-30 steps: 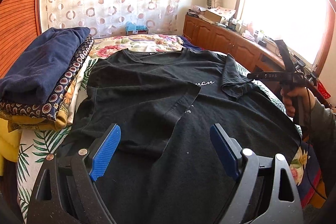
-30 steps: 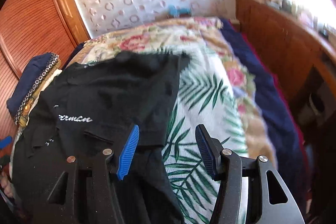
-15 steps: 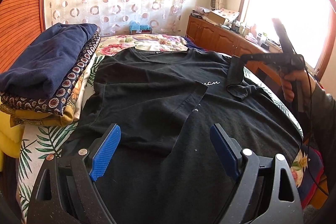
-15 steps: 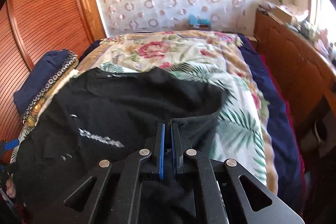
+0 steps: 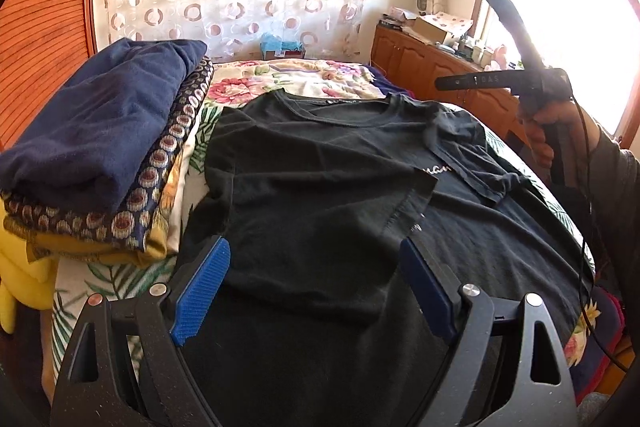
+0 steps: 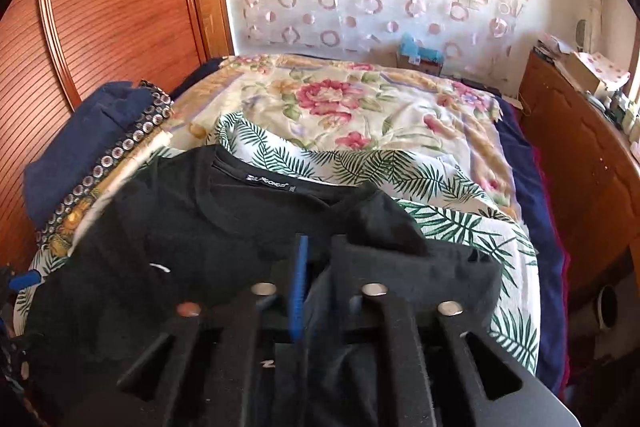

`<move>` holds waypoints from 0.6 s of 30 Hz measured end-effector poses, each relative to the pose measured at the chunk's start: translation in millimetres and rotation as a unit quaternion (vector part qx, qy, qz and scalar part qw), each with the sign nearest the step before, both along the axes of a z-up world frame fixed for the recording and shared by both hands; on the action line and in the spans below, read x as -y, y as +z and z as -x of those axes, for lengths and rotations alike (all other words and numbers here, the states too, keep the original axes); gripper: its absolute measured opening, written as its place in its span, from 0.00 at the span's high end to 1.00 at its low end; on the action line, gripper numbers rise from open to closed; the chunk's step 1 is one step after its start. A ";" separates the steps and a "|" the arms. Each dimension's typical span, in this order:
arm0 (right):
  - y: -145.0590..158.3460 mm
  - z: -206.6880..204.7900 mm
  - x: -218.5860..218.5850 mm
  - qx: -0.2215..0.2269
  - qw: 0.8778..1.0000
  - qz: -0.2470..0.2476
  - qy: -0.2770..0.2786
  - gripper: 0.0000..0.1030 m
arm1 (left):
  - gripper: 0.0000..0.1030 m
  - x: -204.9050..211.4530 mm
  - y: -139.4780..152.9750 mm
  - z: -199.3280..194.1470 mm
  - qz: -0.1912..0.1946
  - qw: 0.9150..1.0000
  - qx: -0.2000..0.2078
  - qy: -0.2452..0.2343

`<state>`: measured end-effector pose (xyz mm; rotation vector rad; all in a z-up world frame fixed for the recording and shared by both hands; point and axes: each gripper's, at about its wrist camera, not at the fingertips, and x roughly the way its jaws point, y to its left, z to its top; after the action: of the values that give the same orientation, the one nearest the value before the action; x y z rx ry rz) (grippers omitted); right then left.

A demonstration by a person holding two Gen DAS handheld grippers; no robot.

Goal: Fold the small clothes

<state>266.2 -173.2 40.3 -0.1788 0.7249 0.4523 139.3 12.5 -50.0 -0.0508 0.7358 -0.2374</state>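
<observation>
The left gripper (image 5: pixel 316 291) hangs wide open and empty over the near part of the black T-shirt (image 5: pixel 320 195), spread on the bed (image 6: pixel 360 107). The right gripper (image 6: pixel 316 267) has its jaws opening, with the shirt's folded sleeve (image 6: pixel 420 263) lying between and over them; whether the pads grip it cannot be told. Beyond the left gripper's left finger sits a stack of folded clothes (image 5: pixel 104 147).
</observation>
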 end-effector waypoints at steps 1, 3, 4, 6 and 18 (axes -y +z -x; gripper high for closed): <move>-1.3 -3.6 1.8 0.004 1.000 0.004 -0.003 0.59 | 0.15 -0.5 1.2 -3.8 -0.003 1.000 0.001 0.000; 1.2 -6.8 5.2 0.014 1.000 0.007 -0.006 0.50 | 0.15 -2.0 4.0 -13.0 -0.008 1.000 0.003 0.002; -0.4 -7.8 9.6 0.018 1.000 0.010 -0.008 0.48 | 0.15 -3.6 5.4 -17.8 -0.010 1.000 0.003 0.002; -5.8 -7.3 13.2 0.022 0.999 0.020 -0.017 0.45 | 0.15 -6.4 9.0 -27.5 -0.014 1.000 0.006 -0.001; -61.8 -30.9 56.1 -0.006 0.995 0.054 -0.087 0.45 | 0.52 -9.6 12.3 -126.3 -0.071 0.996 -0.051 0.002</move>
<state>297.1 -229.2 -21.5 -0.2128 0.7713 0.2488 265.6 22.2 -37.7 0.0711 0.8523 -0.1792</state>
